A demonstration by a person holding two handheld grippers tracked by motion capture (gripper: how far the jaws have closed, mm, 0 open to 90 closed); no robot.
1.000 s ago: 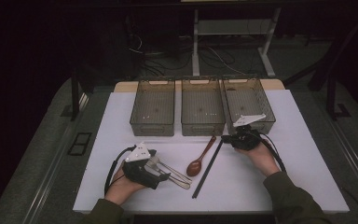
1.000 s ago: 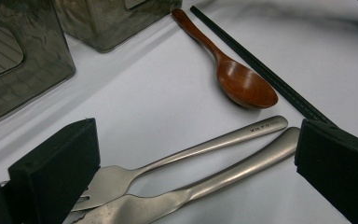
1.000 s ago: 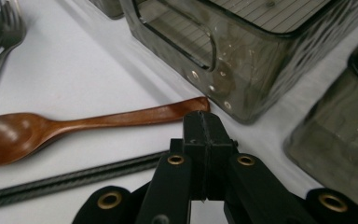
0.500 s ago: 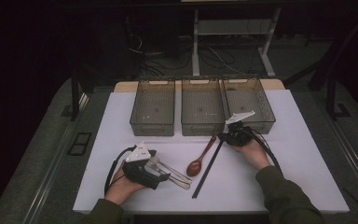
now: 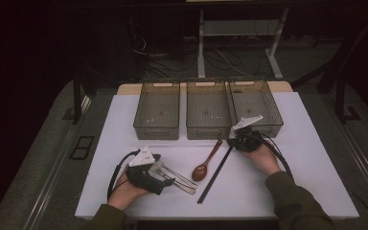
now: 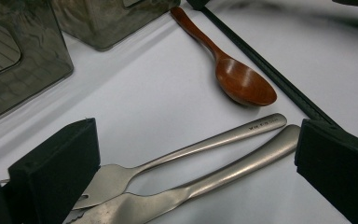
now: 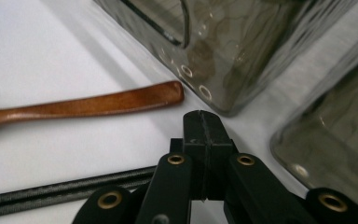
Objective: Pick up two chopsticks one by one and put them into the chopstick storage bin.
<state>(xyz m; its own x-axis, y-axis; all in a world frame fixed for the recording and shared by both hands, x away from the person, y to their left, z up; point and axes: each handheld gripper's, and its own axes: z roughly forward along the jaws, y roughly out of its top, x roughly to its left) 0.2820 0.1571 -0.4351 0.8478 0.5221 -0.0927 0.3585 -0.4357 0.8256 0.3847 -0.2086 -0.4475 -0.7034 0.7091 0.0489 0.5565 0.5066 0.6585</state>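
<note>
Right gripper (image 5: 231, 142) edged left | chopstick (image 5: 214, 175) grip apparently hidden

A: Both grippers black: left gripper (image 5: 168, 181), right gripper (image 5: 230, 142). Grey three-cornered plate atop each.
B: Brass rivets behind right's jaws. Black cables trailing back. Olive sleeves (image 5: 294, 201).

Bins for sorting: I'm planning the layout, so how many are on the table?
3: the left bin, the middle bin and the right bin stand side by side along the table's far edge.
</note>
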